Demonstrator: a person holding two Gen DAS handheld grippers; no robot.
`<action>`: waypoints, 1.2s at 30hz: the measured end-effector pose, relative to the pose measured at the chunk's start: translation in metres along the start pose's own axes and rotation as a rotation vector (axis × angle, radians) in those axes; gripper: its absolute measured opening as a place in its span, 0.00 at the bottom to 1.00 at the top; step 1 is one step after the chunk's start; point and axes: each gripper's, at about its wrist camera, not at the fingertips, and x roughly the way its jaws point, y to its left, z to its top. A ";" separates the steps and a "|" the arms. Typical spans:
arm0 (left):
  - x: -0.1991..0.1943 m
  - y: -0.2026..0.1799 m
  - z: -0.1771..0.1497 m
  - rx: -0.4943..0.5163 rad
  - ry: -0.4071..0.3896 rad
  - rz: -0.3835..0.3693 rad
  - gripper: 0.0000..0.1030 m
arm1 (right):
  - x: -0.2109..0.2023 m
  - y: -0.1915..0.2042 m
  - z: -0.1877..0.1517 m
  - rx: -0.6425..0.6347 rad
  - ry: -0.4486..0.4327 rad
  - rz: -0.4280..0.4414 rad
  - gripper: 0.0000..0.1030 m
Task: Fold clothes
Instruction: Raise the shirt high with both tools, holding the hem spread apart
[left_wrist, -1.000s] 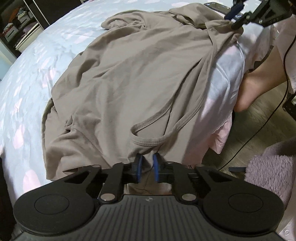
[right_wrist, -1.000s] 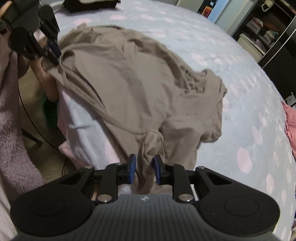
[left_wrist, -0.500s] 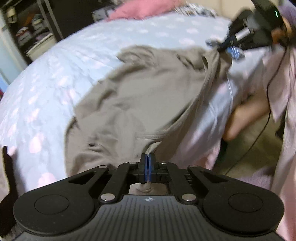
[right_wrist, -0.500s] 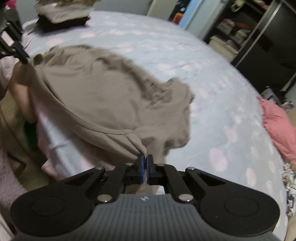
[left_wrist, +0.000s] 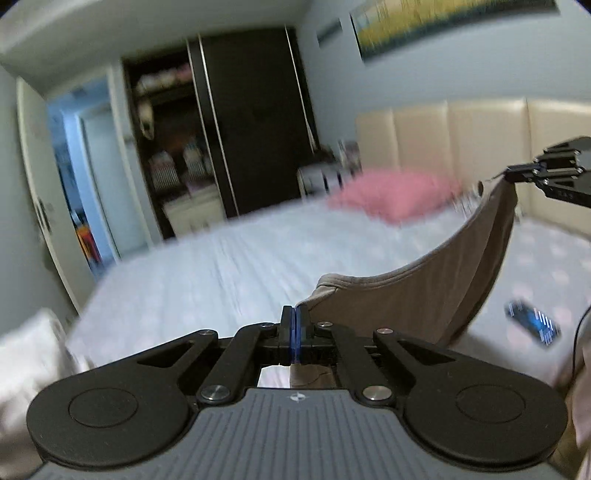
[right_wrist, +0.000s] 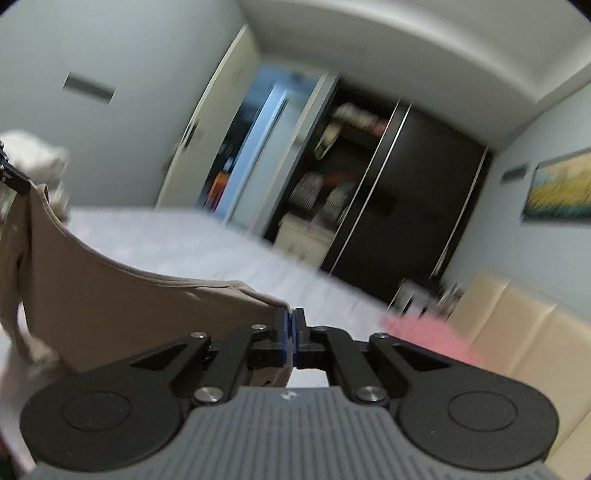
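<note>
Garment status: the taupe shirt (left_wrist: 436, 291) is now lifted clear of the bed (left_wrist: 229, 273), where one second ago it lay crumpled across the mattress edge. Both grippers have closed and risen since then; at that time their jaws stood open on either side of the hem.

Left gripper (left_wrist: 294, 325): jaws shut on one corner of the shirt, at lower centre of the left wrist view. Right gripper (right_wrist: 290, 330): jaws shut on the opposite corner, at lower centre of the right wrist view. In the left wrist view the right gripper also appears at the right edge of the frame, with the cloth hanging from its tip.

The top edge of the shirt sags in a curve between the two grip points, so the fabric is not yet pulled taut. The body of the shirt hangs below, out of view.

Both views are motion-blurred and now point toward the wardrobe (left_wrist: 255, 122) and the pink pillow (left_wrist: 395, 197), which indicates a fast upward swing.

Task meaning: the pick-up step appears complete. The next step probably requires spreading the grippers apart, then laying the shirt flat on the bed for folding.
</note>
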 end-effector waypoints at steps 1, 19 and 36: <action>-0.005 0.002 0.010 0.008 -0.036 0.015 0.00 | -0.005 -0.003 0.013 -0.003 -0.031 -0.018 0.02; -0.119 -0.005 0.142 0.067 -0.577 0.162 0.00 | -0.120 -0.012 0.151 -0.046 -0.445 -0.251 0.02; 0.048 0.026 0.081 0.052 -0.156 0.201 0.00 | 0.043 0.015 0.070 -0.033 -0.074 -0.096 0.02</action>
